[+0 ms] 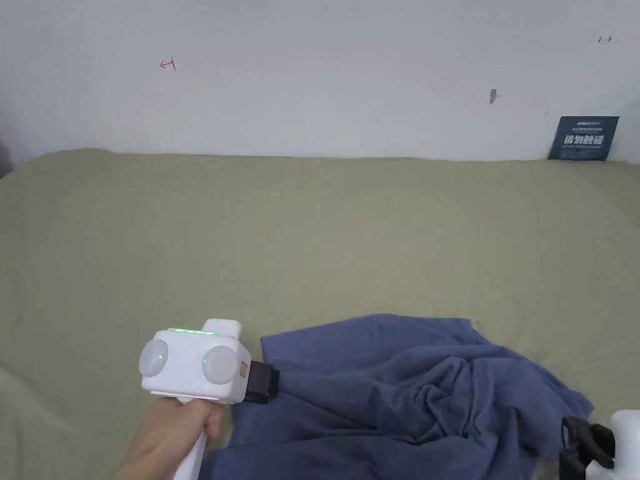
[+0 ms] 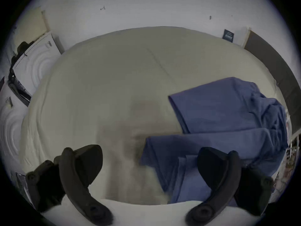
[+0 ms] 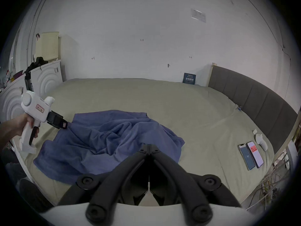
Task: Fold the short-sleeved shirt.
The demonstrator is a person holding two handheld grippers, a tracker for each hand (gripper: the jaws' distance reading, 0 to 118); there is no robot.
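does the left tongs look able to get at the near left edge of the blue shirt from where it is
Probably yes. The left tongs stand open just off the blue shirt, whose edge lies between its jaws in the left gripper view. Only bare bed sheet surrounds it, and the right tongs sit shut at the far side.

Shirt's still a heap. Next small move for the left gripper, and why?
Probably ease the left gripper right and shut on the shirt edge. Its jaws stand wide open beside the near hem, gripping nothing, and the shirt lies crumpled on the bed, so it needs spreading first.
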